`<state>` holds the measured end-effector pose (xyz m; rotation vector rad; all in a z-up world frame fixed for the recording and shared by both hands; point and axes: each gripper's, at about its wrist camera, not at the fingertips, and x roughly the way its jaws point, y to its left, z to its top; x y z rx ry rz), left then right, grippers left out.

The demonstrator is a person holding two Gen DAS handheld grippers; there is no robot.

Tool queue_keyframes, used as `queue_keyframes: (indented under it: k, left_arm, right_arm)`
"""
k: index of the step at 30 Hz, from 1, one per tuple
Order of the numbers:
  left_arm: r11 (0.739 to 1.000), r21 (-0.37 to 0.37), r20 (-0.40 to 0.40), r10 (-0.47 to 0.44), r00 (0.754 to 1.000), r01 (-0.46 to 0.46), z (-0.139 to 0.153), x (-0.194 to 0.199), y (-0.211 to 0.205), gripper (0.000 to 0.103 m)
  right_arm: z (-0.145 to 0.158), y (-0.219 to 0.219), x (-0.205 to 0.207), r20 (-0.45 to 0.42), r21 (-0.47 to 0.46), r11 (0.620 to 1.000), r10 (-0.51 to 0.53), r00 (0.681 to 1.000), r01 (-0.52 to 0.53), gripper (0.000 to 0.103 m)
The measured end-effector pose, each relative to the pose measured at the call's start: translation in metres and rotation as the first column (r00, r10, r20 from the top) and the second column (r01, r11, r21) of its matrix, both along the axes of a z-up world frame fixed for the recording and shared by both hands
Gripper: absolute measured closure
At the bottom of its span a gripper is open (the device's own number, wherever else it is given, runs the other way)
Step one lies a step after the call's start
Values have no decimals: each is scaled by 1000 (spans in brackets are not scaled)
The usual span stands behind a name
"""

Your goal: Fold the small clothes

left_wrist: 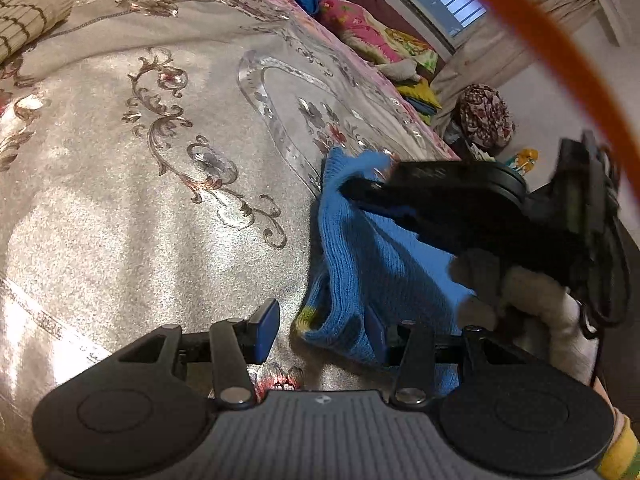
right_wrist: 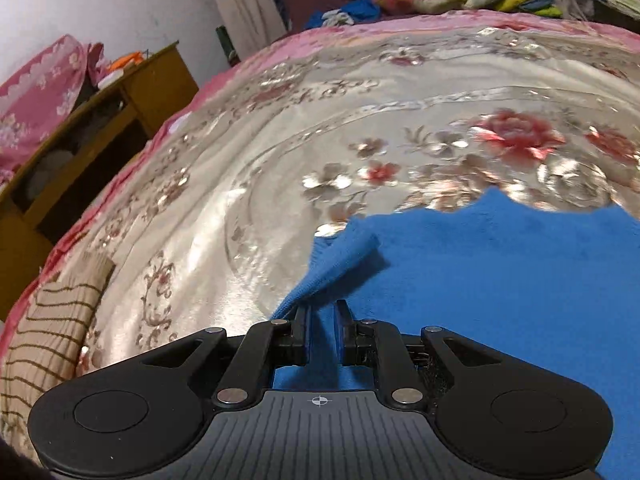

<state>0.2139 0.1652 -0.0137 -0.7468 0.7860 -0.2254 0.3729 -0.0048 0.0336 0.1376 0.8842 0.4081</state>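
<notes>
The blue garment is a ribbed knit, soft and matt. Under it the bedspread is shiny satin-like cloth with glittery floral embroidery. Both the left gripper and right gripper look like matt black plastic with small metal rivets. Cabinet at upper left looks wooden.

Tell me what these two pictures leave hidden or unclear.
- Blue knit garment: left wrist view, its right part hidden behind the right hand-held gripper.
- Same garment: right wrist view, cut off by the right edge, so its kind is unclear.
- Striped beige cloth: cut off at the left edge.
</notes>
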Motion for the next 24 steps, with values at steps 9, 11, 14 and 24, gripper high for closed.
queue_keyframes:
  k: [9, 11, 14, 24]
  left_arm:
    - [1000, 3, 2, -11, 1000, 11, 1, -2, 0, 52]
    - [1000, 2, 3, -13, 1000, 13, 2, -3, 0, 52]
    - [1000, 6, 6, -20, 1000, 20, 3, -4, -2, 52]
    - [999, 10, 23, -49, 999, 48, 7, -6, -9, 52]
  right_arm:
    - [3, 20, 2, 11, -27, 999, 34, 999, -34, 76]
    - [5, 20, 2, 12, -25, 999, 36, 999, -35, 75]
    - [8, 23, 2, 14, -21, 999, 45, 999, -45, 73]
    - [11, 29, 4, 7, -76, 996, 53, 999, -52, 68]
